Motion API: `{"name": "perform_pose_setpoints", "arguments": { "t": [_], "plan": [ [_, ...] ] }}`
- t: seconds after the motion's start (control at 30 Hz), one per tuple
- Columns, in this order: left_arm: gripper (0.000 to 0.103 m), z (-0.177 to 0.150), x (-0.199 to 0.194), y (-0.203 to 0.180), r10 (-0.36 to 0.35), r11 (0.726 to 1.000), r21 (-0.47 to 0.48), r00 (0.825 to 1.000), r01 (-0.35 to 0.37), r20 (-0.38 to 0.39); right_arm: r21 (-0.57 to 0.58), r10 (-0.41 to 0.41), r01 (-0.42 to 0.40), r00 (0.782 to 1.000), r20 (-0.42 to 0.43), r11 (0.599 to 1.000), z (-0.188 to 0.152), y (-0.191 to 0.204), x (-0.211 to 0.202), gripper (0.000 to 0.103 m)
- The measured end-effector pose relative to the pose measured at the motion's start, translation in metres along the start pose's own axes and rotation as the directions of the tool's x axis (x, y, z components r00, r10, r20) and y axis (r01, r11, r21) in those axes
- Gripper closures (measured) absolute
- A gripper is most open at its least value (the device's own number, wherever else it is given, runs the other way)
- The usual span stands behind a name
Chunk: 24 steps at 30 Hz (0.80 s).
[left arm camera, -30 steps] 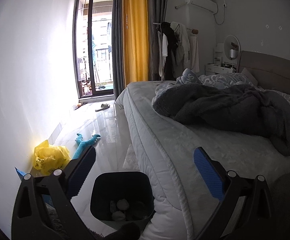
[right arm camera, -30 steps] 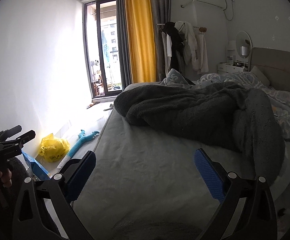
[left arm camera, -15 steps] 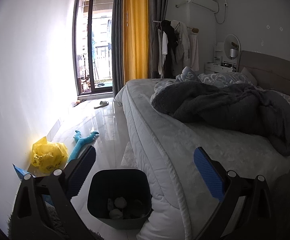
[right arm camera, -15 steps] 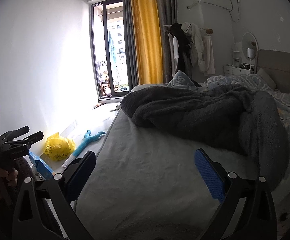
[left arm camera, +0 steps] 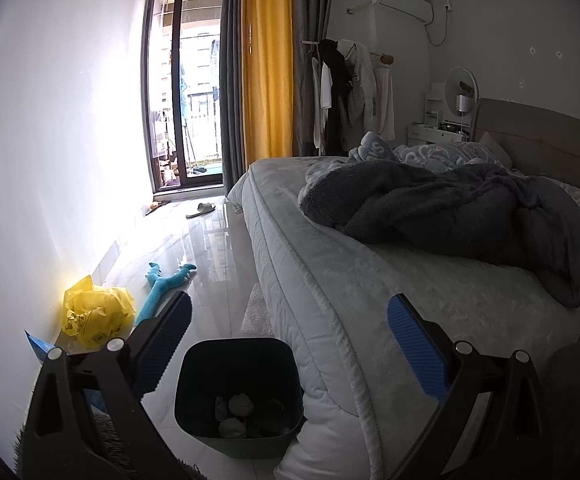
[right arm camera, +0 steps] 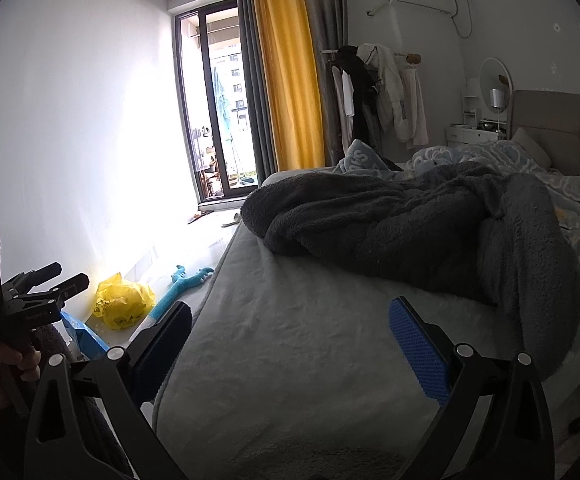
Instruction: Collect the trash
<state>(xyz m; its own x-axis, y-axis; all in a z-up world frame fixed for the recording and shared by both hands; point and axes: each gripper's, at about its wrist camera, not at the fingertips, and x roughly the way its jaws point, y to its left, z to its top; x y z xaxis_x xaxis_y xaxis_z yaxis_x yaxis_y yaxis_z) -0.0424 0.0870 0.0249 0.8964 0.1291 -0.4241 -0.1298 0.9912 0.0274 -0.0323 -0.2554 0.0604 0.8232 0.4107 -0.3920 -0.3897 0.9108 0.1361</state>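
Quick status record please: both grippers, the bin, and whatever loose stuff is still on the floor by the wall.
left gripper: open, empty
right gripper: open, empty, over the bed
bin: dark, on floor against the bed's corner, crumpled wads inside
yellow bag: crumpled, on floor by the wall
blue toy: on floor beside the yellow bag
blue packet: on floor near the bag

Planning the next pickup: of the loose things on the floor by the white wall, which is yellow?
The crumpled plastic bag against the wall is the yellow one. The toy beside it and the flat packet nearer the camera are both blue.
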Motion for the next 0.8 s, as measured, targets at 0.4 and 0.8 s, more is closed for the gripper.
{"name": "perform_pose_setpoints", "arguments": {
  "t": [0.4,0.8],
  "plan": [
    [0.003,-0.0008,-0.0008,-0.0004,0.000,1.000,0.001,1.000,0.000,0.000,-0.003,0.003,-0.003,1.000,-0.007,1.000,0.0008,-0.0020,0.0012,0.003],
    [0.003,-0.0013,-0.0008,-0.0004,0.000,1.000,0.000,1.000,0.000,-0.002,-0.003,0.003,-0.003,1.000,-0.007,1.000,0.0006,-0.0016,0.0012,0.003]
  ]
}}
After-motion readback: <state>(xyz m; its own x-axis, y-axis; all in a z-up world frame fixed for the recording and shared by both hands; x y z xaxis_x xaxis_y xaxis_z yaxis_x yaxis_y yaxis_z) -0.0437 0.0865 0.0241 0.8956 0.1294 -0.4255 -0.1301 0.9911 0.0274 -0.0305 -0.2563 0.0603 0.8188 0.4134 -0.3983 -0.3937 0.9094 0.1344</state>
